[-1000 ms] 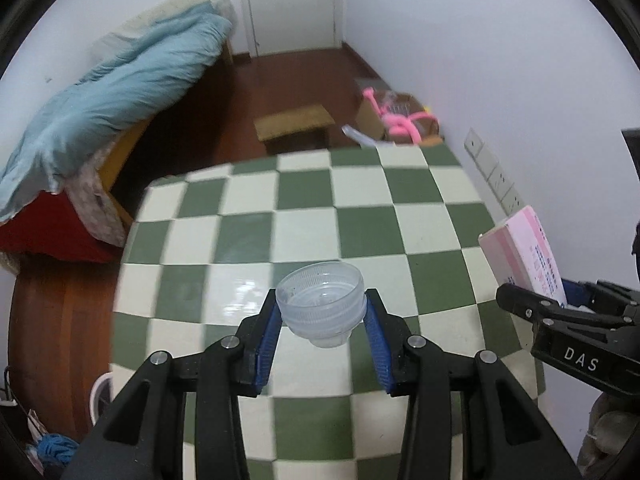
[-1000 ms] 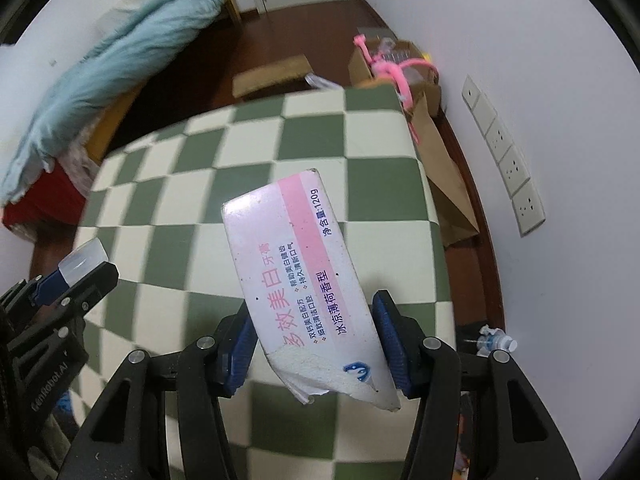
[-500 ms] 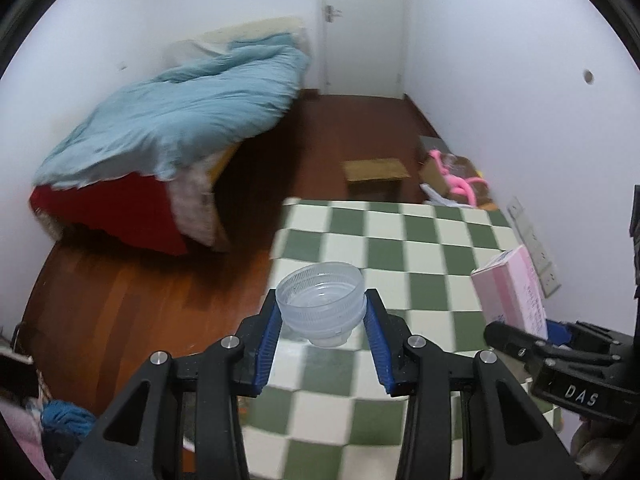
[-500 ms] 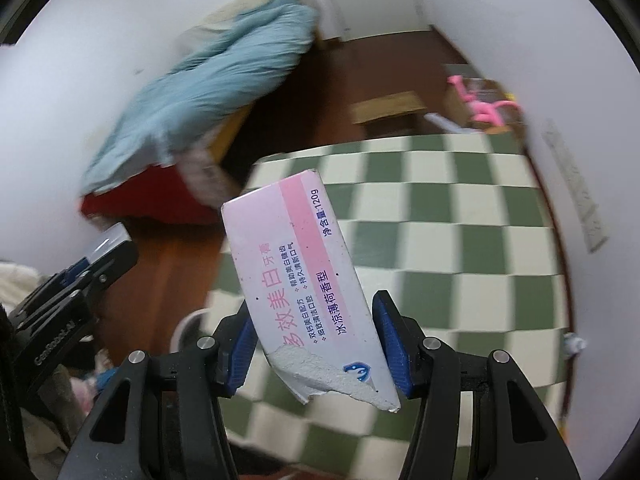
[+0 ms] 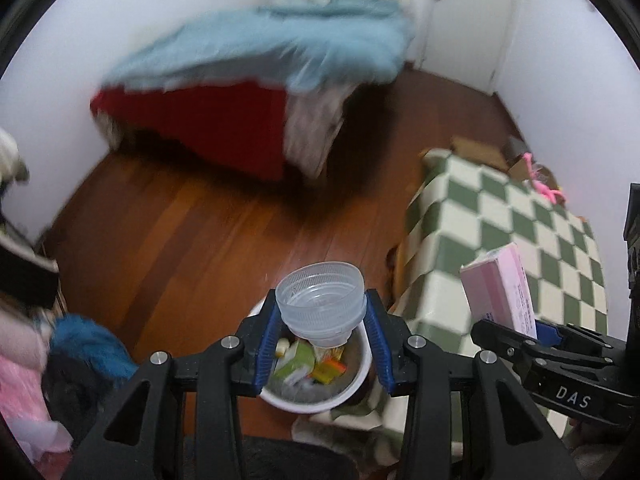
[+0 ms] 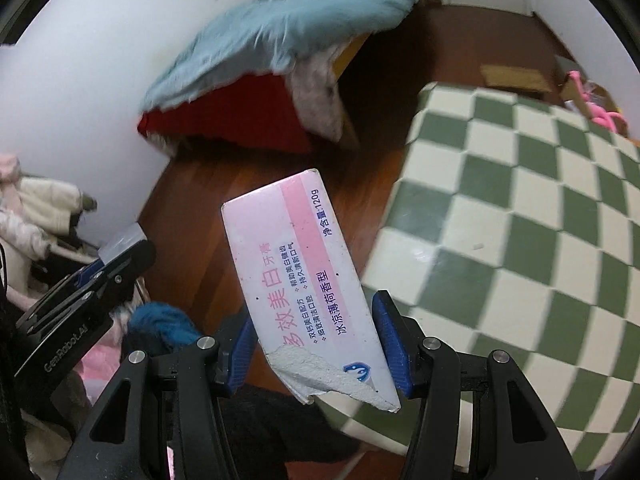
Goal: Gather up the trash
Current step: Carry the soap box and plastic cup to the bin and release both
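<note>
Clear plastic cup [image 5: 322, 304]; torn glossy cardboard box [image 6: 304, 280].

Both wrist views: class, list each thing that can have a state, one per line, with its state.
Left gripper: shut on plastic cup.
Plastic cup: held, open side up.
Right gripper: shut on toothpaste box.
Toothpaste box: held, lower end torn.
Trash bin: open, partly filled.

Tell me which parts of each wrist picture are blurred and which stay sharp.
Left wrist view: the bed and checkered tablecloth are smeared, while the left gripper and its clear plastic cup stay crisp. Right wrist view: the blue blanket smears; the pink toothpaste box print reads clearly.
</note>
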